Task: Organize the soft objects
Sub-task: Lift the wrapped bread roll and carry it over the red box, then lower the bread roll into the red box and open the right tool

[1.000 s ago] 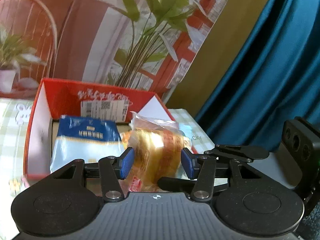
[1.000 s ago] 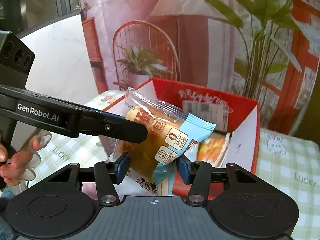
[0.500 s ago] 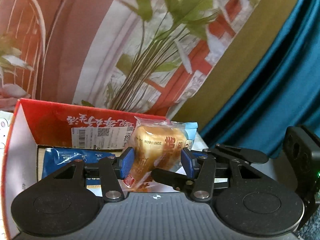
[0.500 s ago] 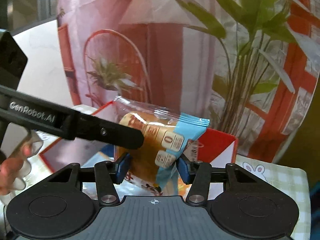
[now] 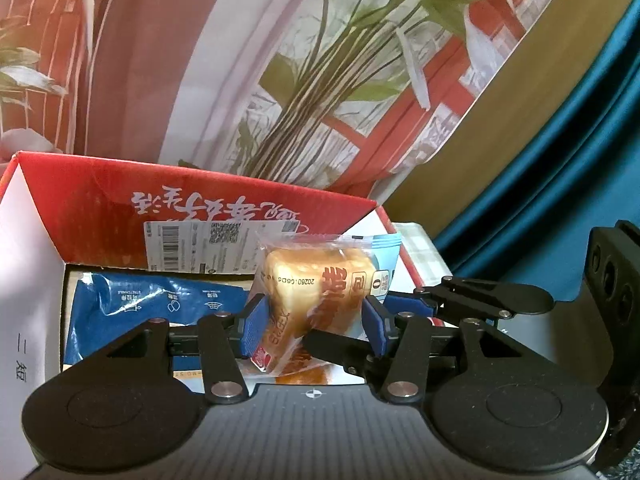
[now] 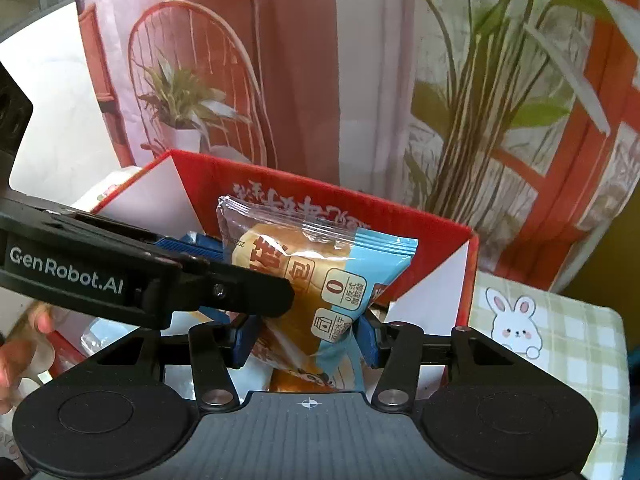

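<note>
1. Gripped a wrapped bread packet (image 5: 316, 292) with the left gripper (image 5: 314, 322), jaws partway closed, blue pads pressed against both sides of the wrapper.
2. Clamped the same bread packet (image 6: 316, 280) with the right gripper (image 6: 306, 340) too, jaws likewise partway closed on its lower end.
3. Held the packet upright above the open red cardboard box (image 5: 100, 200), near the box's right-hand wall in the left wrist view.
4. Showed a blue packet (image 5: 152, 300) lying flat on the box floor, left of the bread.
5. Showed the box (image 6: 424, 236) standing on a green checked tablecloth (image 6: 568, 320) printed with a rabbit (image 6: 516, 326).
6. Caught the left gripper's black finger (image 6: 224, 284) crossing in front of the bread in the right wrist view, and a person's fingers (image 6: 24, 356) at the left edge.
</note>
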Motion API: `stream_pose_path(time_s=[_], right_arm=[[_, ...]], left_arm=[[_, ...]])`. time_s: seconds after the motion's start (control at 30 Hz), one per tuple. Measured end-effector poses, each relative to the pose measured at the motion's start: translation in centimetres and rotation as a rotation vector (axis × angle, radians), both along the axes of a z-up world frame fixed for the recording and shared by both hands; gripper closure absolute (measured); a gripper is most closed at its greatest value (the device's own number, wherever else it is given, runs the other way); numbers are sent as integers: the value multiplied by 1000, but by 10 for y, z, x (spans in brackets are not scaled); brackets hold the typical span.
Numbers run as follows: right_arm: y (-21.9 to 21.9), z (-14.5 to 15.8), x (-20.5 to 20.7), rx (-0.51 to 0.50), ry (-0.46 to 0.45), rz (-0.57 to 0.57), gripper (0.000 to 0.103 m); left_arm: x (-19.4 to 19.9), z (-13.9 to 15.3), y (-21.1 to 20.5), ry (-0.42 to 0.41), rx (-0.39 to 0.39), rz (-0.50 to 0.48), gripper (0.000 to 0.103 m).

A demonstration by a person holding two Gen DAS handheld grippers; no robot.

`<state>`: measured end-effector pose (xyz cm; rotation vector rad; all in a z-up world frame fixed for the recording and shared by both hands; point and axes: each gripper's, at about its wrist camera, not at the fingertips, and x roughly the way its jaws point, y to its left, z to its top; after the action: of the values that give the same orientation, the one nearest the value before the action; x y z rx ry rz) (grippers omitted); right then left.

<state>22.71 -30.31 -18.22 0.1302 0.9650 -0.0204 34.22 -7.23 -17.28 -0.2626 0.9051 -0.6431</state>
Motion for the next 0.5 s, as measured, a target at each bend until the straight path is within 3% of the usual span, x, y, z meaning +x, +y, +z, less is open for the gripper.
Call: stream_pose_path(time_s=[0.13, 0.43, 0.5], right_arm=[[0, -3, 0, -9, 7, -19, 56], [0, 2, -6, -67, -12, -64, 54], [2, 5, -9, -76, -16, -70, 48]], left_arm=[[0, 0, -1, -7, 22, -2, 50], [-12, 17, 6, -107, 100, 15, 48], [-18, 22, 9, -131, 121, 18, 46]])
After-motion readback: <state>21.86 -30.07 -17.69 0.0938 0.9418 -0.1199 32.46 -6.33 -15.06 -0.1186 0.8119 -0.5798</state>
